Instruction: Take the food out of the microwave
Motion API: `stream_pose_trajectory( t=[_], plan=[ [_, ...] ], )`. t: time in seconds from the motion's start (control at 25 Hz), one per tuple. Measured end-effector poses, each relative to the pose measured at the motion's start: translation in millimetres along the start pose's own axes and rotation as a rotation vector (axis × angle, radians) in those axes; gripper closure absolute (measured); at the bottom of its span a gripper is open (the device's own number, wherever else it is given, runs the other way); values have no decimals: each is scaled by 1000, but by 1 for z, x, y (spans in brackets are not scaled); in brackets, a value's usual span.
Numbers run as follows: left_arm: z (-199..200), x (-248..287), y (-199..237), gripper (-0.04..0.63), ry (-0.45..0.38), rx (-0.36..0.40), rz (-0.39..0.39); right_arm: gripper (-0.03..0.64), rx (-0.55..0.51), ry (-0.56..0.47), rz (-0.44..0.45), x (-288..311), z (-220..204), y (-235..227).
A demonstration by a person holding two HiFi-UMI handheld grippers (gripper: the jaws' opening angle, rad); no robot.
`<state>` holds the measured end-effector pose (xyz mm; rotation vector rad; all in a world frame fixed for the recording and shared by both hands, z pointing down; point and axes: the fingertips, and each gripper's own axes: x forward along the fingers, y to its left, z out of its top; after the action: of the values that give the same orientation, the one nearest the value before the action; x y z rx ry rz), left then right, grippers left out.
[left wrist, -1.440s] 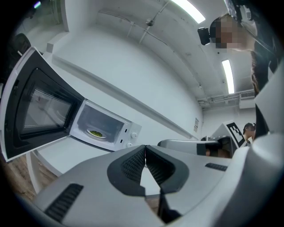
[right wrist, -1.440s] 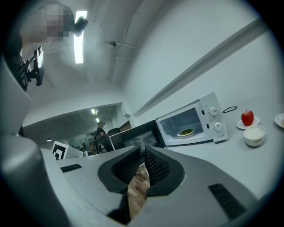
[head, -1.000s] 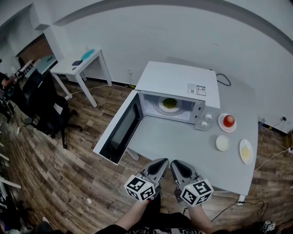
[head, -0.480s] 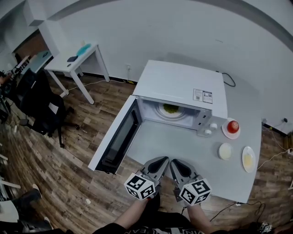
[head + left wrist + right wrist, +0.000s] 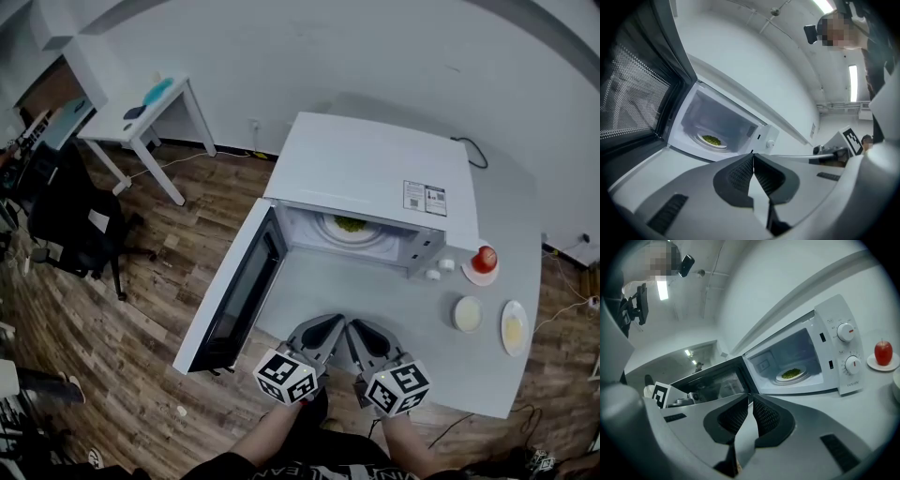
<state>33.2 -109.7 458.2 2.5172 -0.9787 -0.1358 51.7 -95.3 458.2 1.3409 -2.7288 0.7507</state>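
Observation:
A white microwave (image 5: 375,178) stands on the grey table (image 5: 366,295) with its door (image 5: 230,286) swung wide to the left. Inside, a white plate of green food (image 5: 351,225) lies on the turntable; the same plate of green food (image 5: 711,140) shows in the left gripper view and again (image 5: 791,374) in the right gripper view. My left gripper (image 5: 335,325) and right gripper (image 5: 354,329) hang side by side at the table's near edge, both shut and empty, well short of the oven cavity.
Right of the microwave sit a saucer with a red apple (image 5: 483,260), a small white bowl (image 5: 466,313) and a plate with something yellow (image 5: 514,328). A white side table (image 5: 136,108) and black office chair (image 5: 70,230) stand on the wooden floor at left.
Both grippers have moved forward together toward the open microwave, and the head view has shifted so the oven looks nearer. The jaws stayed shut.

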Motion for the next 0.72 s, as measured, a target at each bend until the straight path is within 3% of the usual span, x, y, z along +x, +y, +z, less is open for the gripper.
stream_pose_trajectory(
  t=[0.72],
  plan=[
    [1,21,48,584,23,-15,27,568,-27,55,-45,49,-3,-24]
  ],
)
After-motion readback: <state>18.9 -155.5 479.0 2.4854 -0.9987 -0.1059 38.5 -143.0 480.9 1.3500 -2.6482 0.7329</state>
